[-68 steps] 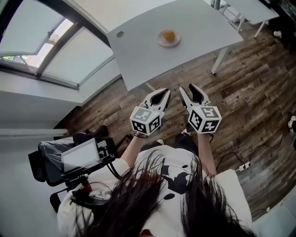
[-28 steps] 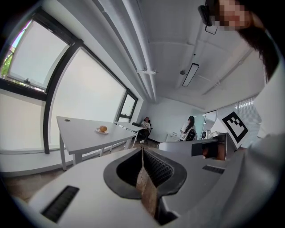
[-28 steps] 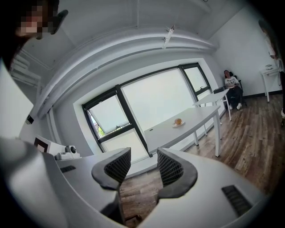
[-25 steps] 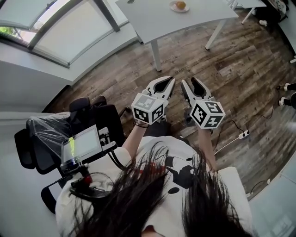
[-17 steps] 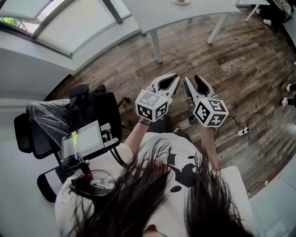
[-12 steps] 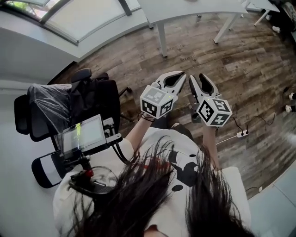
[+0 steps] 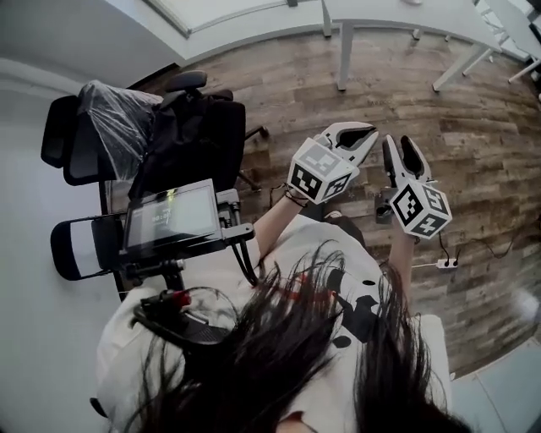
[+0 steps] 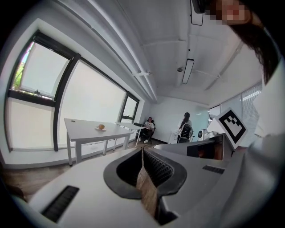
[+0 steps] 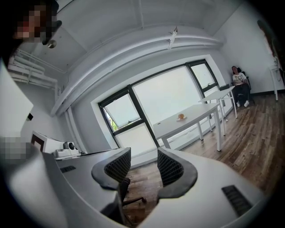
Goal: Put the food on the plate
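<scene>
While both grippers are held above the wooden floor (image 7: 482,118), the food (image 8: 101,126) sits on the plate (image 8: 97,129) on the white table (image 8: 82,130), well apart from the left gripper (image 8: 142,151), at its ten o'clock. That gripper's jaws are pressed together and empty. The right gripper (image 9: 144,153) has its jaws slightly apart with nothing between them; the food lies at its one o'clock.

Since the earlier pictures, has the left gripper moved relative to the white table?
Yes. In the head view the left gripper now sits farther back from the white table, whose leg stood close ahead of it before.
</scene>
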Tool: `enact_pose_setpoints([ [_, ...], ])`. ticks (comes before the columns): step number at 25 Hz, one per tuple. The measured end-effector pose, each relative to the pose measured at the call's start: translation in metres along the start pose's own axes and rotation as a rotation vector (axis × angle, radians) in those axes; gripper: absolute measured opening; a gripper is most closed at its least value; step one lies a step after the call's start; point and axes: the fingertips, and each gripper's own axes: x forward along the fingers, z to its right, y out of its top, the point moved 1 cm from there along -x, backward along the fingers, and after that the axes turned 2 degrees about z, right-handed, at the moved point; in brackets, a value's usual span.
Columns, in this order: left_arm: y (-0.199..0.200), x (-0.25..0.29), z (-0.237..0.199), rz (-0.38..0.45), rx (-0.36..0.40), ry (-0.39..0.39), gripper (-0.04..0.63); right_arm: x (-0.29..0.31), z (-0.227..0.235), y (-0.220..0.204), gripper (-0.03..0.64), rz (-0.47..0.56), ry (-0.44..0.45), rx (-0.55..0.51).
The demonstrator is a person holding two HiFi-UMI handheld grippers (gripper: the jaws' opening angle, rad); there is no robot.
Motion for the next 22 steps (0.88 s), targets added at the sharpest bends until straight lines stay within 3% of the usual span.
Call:
enact_pose_setpoints([
  [22,0.0021,-0.0005,-0.0077,0.006,0.003,0.018,0.011,0.0078,-0.0025,-0.0039,0.195,-0.031,0.022,-0.002],
])
